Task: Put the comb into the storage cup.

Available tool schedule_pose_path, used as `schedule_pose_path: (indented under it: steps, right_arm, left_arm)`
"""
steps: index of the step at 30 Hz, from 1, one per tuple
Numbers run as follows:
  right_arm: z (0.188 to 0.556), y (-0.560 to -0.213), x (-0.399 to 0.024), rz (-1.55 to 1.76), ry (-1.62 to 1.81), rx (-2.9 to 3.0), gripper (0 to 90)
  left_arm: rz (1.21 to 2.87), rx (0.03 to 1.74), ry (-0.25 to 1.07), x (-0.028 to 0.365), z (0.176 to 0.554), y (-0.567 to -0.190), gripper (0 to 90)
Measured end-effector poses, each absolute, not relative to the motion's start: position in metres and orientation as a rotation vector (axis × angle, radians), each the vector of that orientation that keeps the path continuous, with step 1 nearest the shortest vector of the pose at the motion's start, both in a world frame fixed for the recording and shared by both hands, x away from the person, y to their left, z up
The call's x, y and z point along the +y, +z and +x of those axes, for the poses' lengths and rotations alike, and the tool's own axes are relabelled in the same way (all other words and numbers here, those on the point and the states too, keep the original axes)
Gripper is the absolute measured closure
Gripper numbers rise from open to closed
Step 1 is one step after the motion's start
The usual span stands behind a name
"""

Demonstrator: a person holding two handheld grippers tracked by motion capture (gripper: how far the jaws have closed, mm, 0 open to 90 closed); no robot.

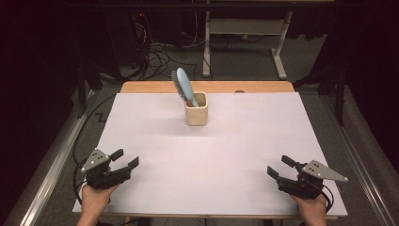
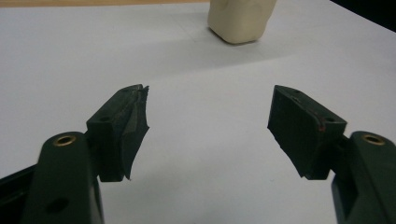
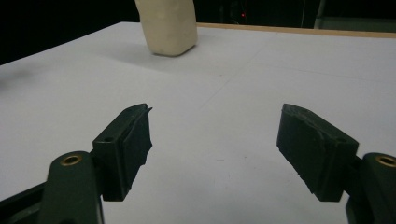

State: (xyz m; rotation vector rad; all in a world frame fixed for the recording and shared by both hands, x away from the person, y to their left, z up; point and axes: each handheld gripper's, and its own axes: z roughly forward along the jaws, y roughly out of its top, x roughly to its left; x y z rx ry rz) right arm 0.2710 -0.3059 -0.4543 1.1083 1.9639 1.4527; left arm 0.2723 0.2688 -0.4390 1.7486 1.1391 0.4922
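Both the left gripper (image 1: 125, 159) and the right gripper (image 1: 277, 166) rest agape and empty at the near corners, roughly equally far from the 1 hairbrush (image 1: 182, 85) leaning up-left in the cup (image 1: 196, 114) mid-table beyond.

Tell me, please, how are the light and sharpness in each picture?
High view: table bright, surroundings dark, the brush slightly soft. Left gripper view: cup blurred, with a faint shadow. Right gripper view: jaws fairly sharp, background nearly black.
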Motion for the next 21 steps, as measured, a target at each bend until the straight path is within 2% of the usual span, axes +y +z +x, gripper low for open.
schedule_pose_path:
  steps: [21]
  right_arm:
    - [0.271, -0.454, -0.306, 1.110, 1.450, 1.965, 26.4]
  left_arm:
    - [1.750, 1.165, 0.501, 0.261, 0.270, -0.454, 28.0]
